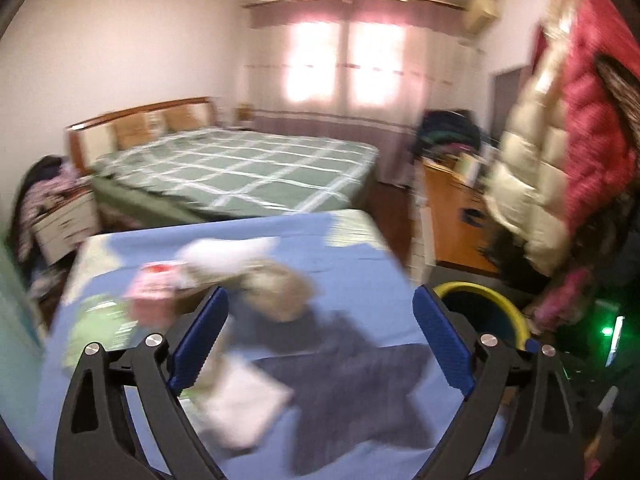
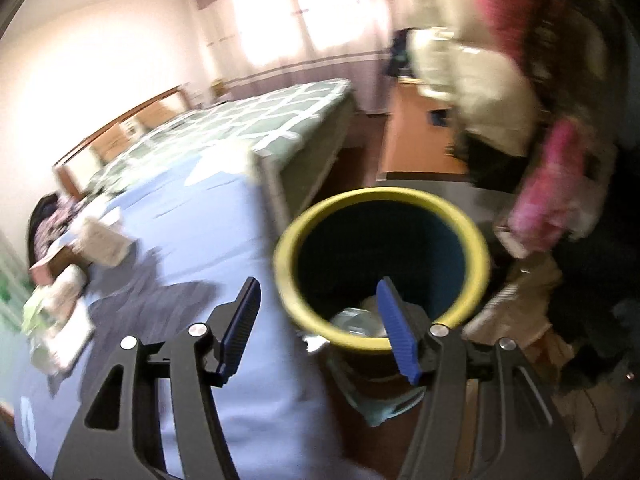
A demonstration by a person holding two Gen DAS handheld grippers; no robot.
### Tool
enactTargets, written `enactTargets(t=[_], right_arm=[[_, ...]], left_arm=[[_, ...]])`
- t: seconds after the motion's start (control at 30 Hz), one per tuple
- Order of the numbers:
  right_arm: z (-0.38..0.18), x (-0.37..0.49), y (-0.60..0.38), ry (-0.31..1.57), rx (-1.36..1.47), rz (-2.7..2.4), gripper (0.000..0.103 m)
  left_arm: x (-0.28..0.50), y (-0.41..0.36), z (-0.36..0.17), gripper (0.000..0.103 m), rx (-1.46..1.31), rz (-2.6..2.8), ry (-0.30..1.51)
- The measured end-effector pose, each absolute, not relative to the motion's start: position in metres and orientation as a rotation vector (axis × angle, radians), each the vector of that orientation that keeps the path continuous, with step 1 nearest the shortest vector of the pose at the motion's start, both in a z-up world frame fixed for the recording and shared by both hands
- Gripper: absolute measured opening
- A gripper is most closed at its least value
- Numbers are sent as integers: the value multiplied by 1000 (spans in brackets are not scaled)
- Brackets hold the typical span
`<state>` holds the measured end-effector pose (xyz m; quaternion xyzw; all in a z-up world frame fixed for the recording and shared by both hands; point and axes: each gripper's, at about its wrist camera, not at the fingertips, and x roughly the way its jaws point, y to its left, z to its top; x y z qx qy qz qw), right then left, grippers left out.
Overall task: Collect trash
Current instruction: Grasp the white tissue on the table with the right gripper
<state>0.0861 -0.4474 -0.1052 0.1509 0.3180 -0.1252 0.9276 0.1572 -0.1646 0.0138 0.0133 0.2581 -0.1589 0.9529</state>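
- Hovering over a blue-covered table (image 1: 352,248), the left gripper (image 1: 320,344) is seen with its fingers (image 1: 200,340) spread wide and nothing between them.
- Blurred trash is spread on the table: a beige crumpled wrapper (image 1: 280,288) at 12 o'clock of the left gripper, a pink packet (image 1: 154,284) at 10 o'clock, and a white flat pack (image 1: 244,404) beside the left finger.
- A dark grey cloth (image 1: 352,384) is laid beneath the gripper.
- A yellow-rimmed bin (image 2: 380,264) is found off the table's edge, at 12 to 1 o'clock of the right gripper (image 2: 320,332).
- The right gripper's fingers (image 2: 394,328) are held partly apart and empty; one is seen across the bin's rim.
- Crumpled shiny trash (image 2: 354,320) is seen inside the bin, near its bottom edge.
- A bed with a green checked cover (image 1: 248,168) is seen beyond the table.
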Motion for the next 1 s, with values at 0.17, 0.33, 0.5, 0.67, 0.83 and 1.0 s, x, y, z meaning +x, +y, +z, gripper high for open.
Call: enactTargets(t=[0.17,0.33,0.5,0.67,0.83,1.0], right_arm=[[-103,114,-382,688,223,-110,58],[-102,138,-319,717,158,39,58],[-112,163,-268,784,106,144,58],[-128,190,-236,875,55,175,58],[-134,202,-222,888,23,176,56],[-134,201,-212,879,-24,198,25]], left_arm=[[145,-78,10,93,-10,-135,514],[136,-19,2,93,-49,-34,522],[129,12,-10,93,-76,-12,532],[128,20,-18,93,-92,-17,538],[131,19,-24,93,-101,-24,550],[137,18,-32,93,-108,-30,570]])
